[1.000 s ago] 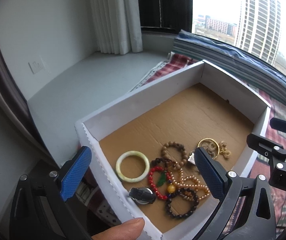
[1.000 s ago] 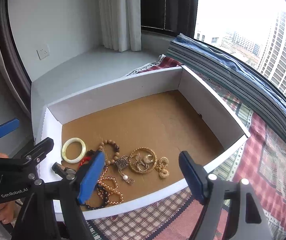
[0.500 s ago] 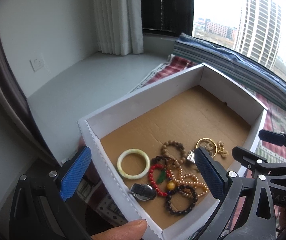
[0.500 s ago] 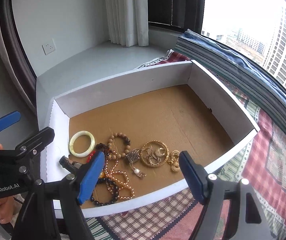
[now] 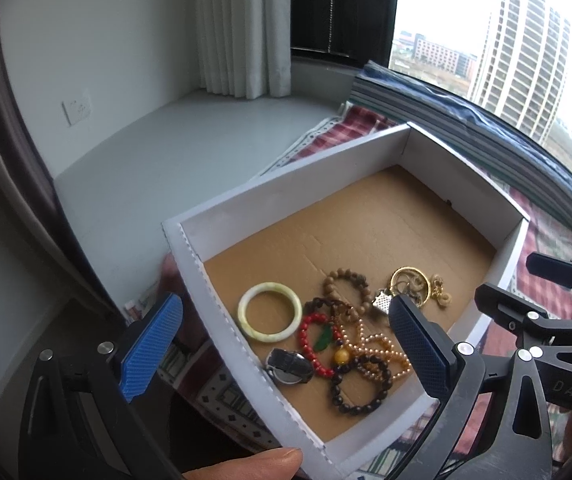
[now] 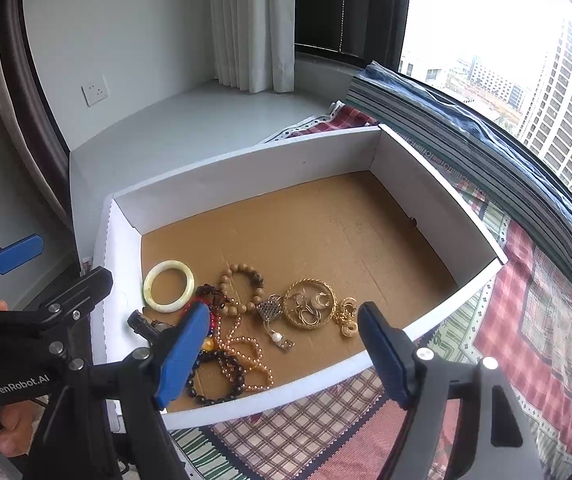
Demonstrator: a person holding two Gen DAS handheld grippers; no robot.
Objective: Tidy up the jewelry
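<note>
— Two grippers hover at the near edge, both spread wide and holding nothing: the left gripper [image 5: 286,344] straddles the box's near-left corner, the right gripper [image 6: 282,352] hangs over the near wall.

— And the jewellery?

— All heaped in the near-left part of the shallow white cardboard box with the brown floor [image 6: 246,168]. Closest is a dark beaded bracelet [image 5: 360,386], touching a string of small pearly beads [image 6: 246,356] and a black wristwatch [image 5: 289,366]. A red bead bracelet [image 5: 314,340] overlaps those. Just behind lie a pale green jade bangle [image 6: 169,286], a light wooden bead bracelet [image 6: 242,280] and a gold ring-shaped piece with small gold earrings inside it [image 6: 310,304].

— What might go wrong?

— I'd judge the tangle is the trouble. Pinch one strand and its neighbours may drag up with it. The bangle looks smooth and hard, so it could slip out of the pads. Beyond, the floor is bare to the far wall, then plaid cloth [image 6: 526,320] and window.
</note>
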